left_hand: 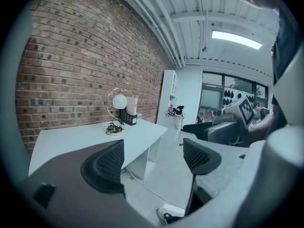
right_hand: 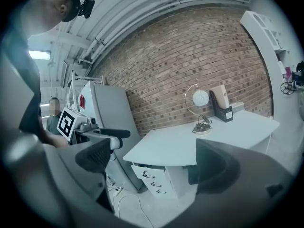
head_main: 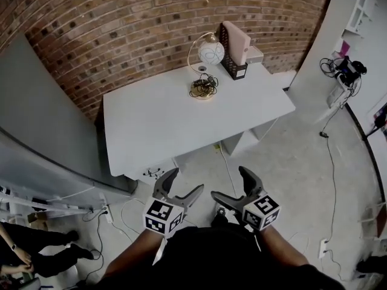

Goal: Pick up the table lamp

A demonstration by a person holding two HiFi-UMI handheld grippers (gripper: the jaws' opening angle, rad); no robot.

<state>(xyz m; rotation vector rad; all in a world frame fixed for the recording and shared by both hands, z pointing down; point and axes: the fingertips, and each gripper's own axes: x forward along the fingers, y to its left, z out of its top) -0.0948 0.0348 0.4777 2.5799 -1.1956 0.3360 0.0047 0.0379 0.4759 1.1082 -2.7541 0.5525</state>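
The table lamp [head_main: 205, 59] has a white globe on a thin gold arc and a gold round base. It stands at the far side of the white desk [head_main: 157, 125], against the brick wall. It also shows small in the left gripper view as the lamp [left_hand: 116, 113] and in the right gripper view as the lamp [right_hand: 199, 109]. My left gripper [head_main: 183, 185] and right gripper [head_main: 228, 183] hang low over the floor, well short of the desk. Both are open with nothing between the jaws.
A black file holder [head_main: 234, 50] with a pink folder stands right beside the lamp. A grey cabinet [head_main: 42, 138] flanks the desk's left. Cables [head_main: 329, 162] run over the floor at right. A person's legs [head_main: 42, 249] show at lower left. A white shelf [head_main: 351, 71] stands far right.
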